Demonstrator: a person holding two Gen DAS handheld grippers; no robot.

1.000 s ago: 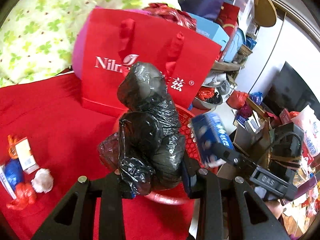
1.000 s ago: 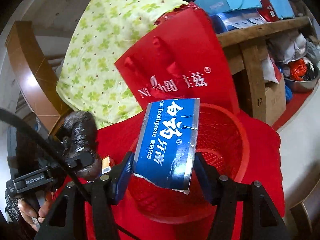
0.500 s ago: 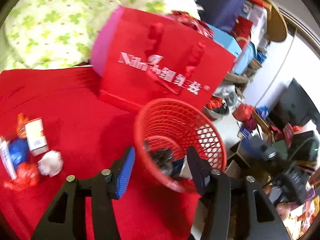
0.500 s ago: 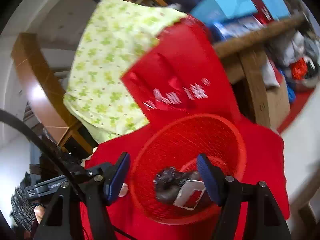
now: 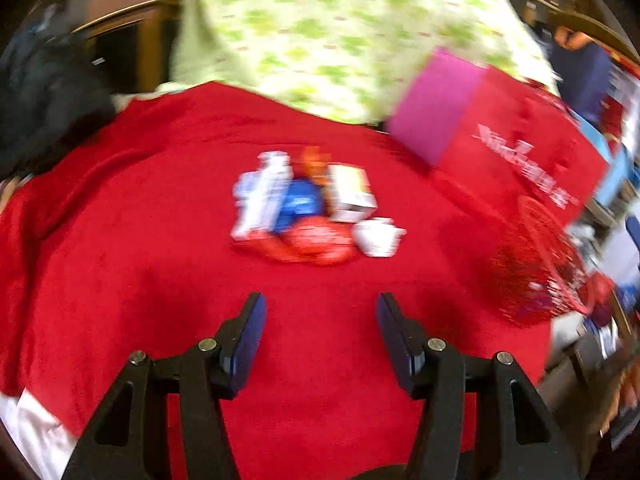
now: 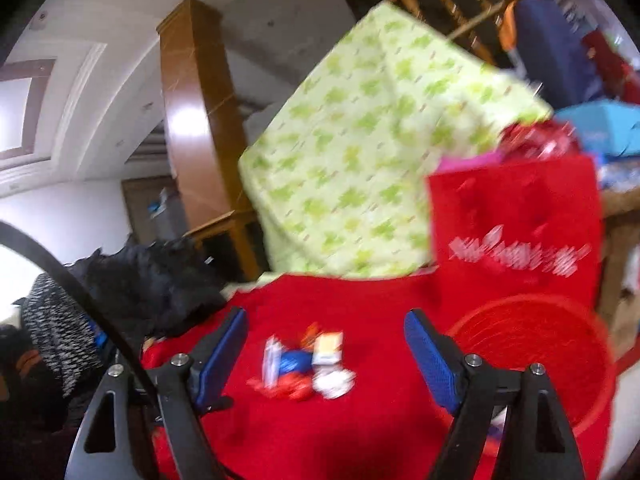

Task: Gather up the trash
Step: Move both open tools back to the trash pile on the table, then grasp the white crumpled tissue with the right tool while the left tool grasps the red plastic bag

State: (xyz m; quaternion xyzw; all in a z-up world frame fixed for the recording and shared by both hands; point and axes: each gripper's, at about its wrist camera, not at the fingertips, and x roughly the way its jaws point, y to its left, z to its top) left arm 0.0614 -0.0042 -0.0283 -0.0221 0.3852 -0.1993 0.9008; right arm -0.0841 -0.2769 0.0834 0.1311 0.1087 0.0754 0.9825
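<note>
Blue pads line both pairs of fingers, and nothing sits between either pair: the left gripper (image 5: 319,322) stands apart over bare red cloth (image 5: 120,240), and the right gripper (image 6: 326,350) has its jaws opening wider, also empty. Just ahead of both lies the small heap of trash (image 5: 308,210), a white-and-blue packet, a little carton, a white crumpled wad and red and orange wrappers, all touching one another. The red mesh basket (image 6: 536,332) stands to the right, in front of a red gift bag (image 6: 516,224). The pieces are packed so tightly that a grab could pinch two at once or nudge the light wad away, and red wrappers on red cloth are easy to miss. Blur smears every label, and the basket's contents are not visible.
</note>
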